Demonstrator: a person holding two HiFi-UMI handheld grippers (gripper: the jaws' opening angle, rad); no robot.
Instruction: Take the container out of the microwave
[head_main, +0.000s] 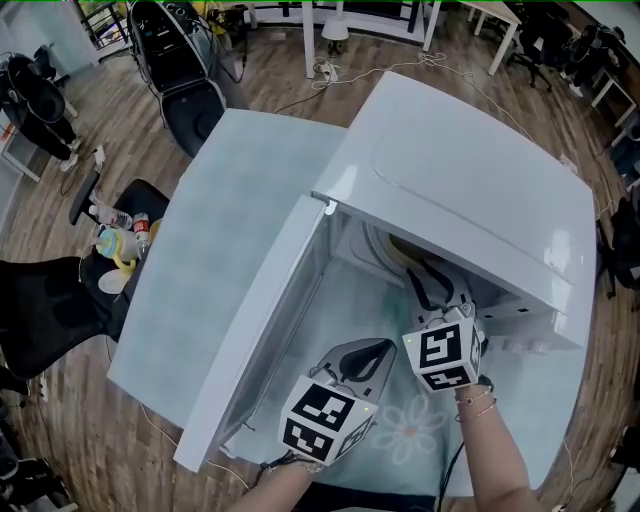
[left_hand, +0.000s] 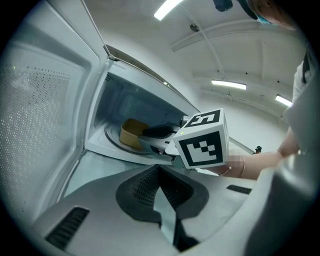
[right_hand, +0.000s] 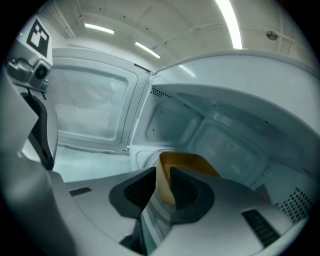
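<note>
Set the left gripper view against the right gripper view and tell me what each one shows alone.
Only the left gripper view: the left gripper, tongs shut on nothing, and the person's arm. Only the right gripper view: the container wall pinched between the tongs of the right gripper. Both: the container inside the microwave, door open.

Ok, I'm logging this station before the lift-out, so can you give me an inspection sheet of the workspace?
Surface: table cloth, pale, bare left of the microwave.
Job's things: microwave with its door open; yellow container inside the cavity.
Clutter: bottles on a black seat beside the table.
Grippers: right gripper shut on the container's wall, inside the cavity; left gripper shut, empty, outside.
Cables: cables on the floor beyond the table.
Surroundings: wooden floor, office chairs.
</note>
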